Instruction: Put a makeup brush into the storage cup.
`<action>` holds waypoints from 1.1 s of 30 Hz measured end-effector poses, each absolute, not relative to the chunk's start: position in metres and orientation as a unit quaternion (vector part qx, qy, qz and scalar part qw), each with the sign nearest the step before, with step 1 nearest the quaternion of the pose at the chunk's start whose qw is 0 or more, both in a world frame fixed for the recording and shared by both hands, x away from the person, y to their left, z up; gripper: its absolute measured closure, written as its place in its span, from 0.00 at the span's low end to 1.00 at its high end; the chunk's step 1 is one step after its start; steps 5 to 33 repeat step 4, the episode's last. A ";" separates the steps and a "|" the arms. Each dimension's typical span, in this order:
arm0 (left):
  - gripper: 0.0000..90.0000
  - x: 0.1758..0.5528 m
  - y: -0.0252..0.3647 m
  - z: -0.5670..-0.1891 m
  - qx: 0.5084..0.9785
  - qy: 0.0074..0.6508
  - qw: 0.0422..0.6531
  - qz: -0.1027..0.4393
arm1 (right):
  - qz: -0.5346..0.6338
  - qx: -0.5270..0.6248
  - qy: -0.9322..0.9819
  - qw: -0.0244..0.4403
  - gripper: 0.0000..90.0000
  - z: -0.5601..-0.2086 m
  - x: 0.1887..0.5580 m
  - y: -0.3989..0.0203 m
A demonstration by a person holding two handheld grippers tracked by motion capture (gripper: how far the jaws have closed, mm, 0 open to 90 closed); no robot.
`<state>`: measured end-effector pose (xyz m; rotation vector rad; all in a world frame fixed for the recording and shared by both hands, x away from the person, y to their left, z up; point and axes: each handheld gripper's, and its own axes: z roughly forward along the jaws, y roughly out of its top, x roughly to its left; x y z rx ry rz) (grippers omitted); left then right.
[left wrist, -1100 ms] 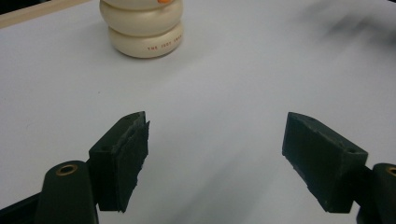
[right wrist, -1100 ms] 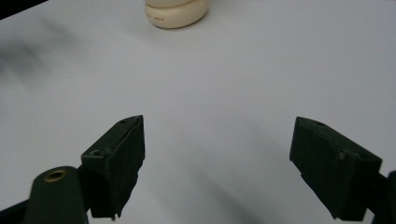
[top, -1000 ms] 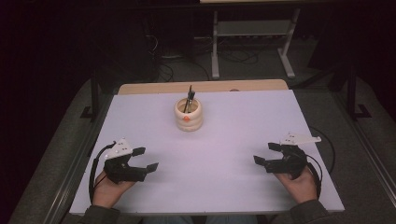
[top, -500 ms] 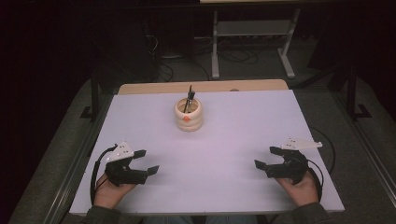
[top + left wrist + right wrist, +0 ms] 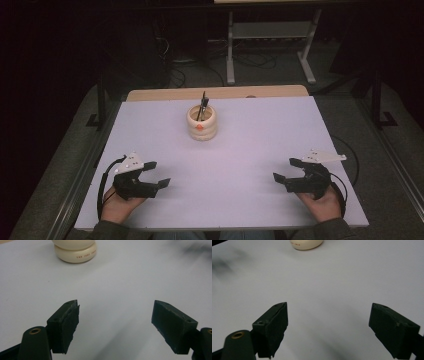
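A cream ribbed holder (image 5: 202,122) with an orange dot stands toward the back middle of the white table (image 5: 250,145), with dark pens (image 5: 203,104) sticking up out of it. My left gripper (image 5: 157,174) rests near the front left, open, nothing between its jaws. My right gripper (image 5: 286,170) rests near the front right, open and empty too. In the left gripper view the gripper (image 5: 115,322) points at the holder's base (image 5: 75,252), far ahead. The right gripper view shows its gripper (image 5: 328,327) wide apart, with the holder (image 5: 306,244) at the top edge.
A wooden strip (image 5: 215,93) runs along the table's far edge. Beyond it stands a metal rack (image 5: 270,35) among floor cables in the dark. Both hands (image 5: 320,204) lie close to the front edge.
Both grippers have drifted slightly toward the front edge of the table. The holder has not moved.
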<state>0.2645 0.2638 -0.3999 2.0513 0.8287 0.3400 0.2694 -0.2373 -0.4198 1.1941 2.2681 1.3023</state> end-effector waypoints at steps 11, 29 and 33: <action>0.24 0.265 0.263 -0.400 0.824 0.333 0.438 0.137 | 0.449 0.412 0.781 0.135 0.16 -0.420 0.269 -0.237; 0.24 0.265 0.263 -0.400 0.824 0.333 0.438 0.137 | 0.449 0.412 0.781 0.135 0.16 -0.420 0.269 -0.237; 0.24 0.265 0.263 -0.400 0.824 0.333 0.438 0.137 | 0.449 0.412 0.781 0.135 0.16 -0.420 0.269 -0.237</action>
